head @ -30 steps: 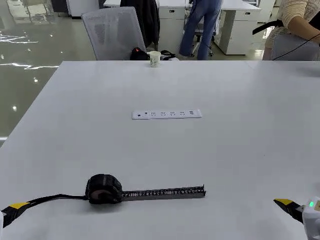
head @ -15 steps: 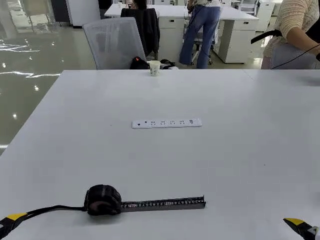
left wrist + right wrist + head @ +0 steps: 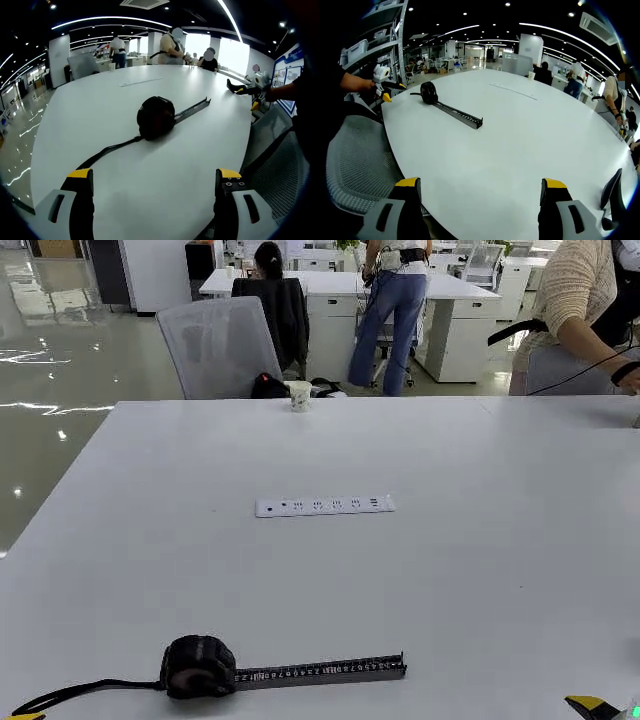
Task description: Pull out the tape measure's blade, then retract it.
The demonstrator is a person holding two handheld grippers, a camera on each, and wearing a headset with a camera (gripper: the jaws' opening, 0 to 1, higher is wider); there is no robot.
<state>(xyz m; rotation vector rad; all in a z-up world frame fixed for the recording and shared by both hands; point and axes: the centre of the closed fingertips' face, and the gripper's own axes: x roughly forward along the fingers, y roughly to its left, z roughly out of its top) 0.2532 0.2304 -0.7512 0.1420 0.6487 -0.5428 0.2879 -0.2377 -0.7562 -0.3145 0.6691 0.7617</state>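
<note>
Tape measure (image 3: 200, 667) blade (image 3: 320, 672) out, strap (image 3: 90, 687) cut off; L gripper (image 3: 154, 175), R gripper (image 3: 481, 183) released.

The left claw (image 3: 154, 175) has yellow tips, black under them, then white. The right claw (image 3: 480, 184) has the same colours. In front of the left claw, the tape measure (image 3: 156, 117) is all black, with a black strap (image 3: 112, 147). Its blade (image 3: 192, 109) is dark grey with a row of tiny white marks. The table (image 3: 150, 200) under both claws is plain white. Far past the claws, the power strip (image 3: 325, 506) is white, and the cup (image 3: 299, 395) is white with little dark marks.
</note>
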